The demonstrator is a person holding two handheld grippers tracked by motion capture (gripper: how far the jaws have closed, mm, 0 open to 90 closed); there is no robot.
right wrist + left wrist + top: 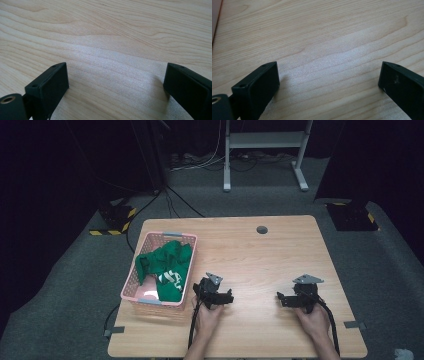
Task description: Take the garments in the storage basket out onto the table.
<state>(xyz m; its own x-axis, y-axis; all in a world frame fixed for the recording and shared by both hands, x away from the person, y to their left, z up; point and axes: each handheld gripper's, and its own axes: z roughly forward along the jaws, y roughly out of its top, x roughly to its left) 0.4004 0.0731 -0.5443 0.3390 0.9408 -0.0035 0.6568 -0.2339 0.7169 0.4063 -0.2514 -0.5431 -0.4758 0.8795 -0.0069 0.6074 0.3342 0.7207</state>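
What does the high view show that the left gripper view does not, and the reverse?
High view alone: the pink basket holding the green garment, both hands, the right gripper and the floor.

Left gripper view alone: a close look between the left gripper's jaws, standing wide apart with bare wood between them.

Shared: the wooden table and the left gripper.

bench (250,265): light wood, grey round cap (262,229) near far edge
floor: grey carpet (75,285), white frame (265,150), black cables (175,202)
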